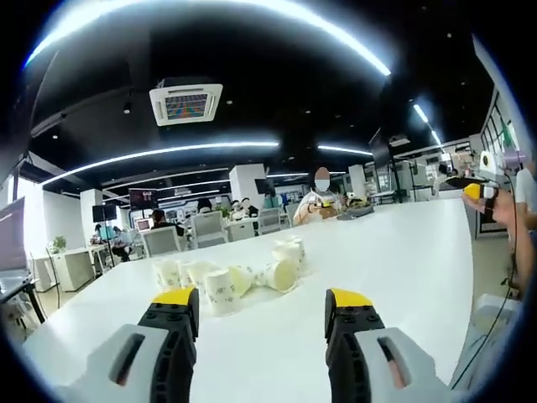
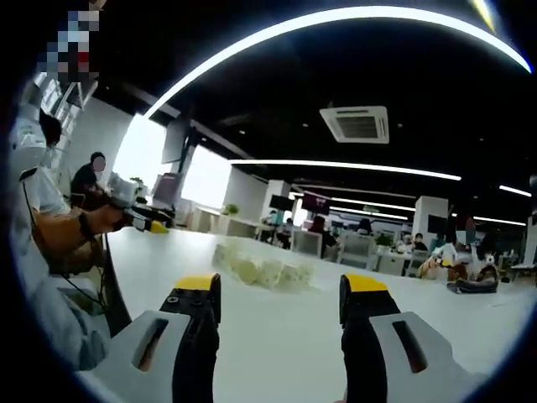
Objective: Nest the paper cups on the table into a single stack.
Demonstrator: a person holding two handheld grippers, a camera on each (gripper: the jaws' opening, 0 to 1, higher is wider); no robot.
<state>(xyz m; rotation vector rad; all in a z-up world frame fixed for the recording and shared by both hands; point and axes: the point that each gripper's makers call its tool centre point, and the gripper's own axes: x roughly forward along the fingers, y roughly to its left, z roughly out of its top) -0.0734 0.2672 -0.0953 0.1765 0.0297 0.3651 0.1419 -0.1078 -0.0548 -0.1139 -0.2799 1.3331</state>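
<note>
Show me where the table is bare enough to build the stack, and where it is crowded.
Bare: the table between the left gripper and the cups, and the wide stretch right of them toward the far edge. In the right gripper view, the strip between the right gripper and the cups is free too. Crowded: the cluster itself, some cups upright, some tipped.

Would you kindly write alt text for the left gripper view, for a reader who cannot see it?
A cluster of paper cups, some upright and some tipped over, sits on a white table ahead of the open, empty left gripper. Behind is an office with a seated person at the table's far end.
</note>
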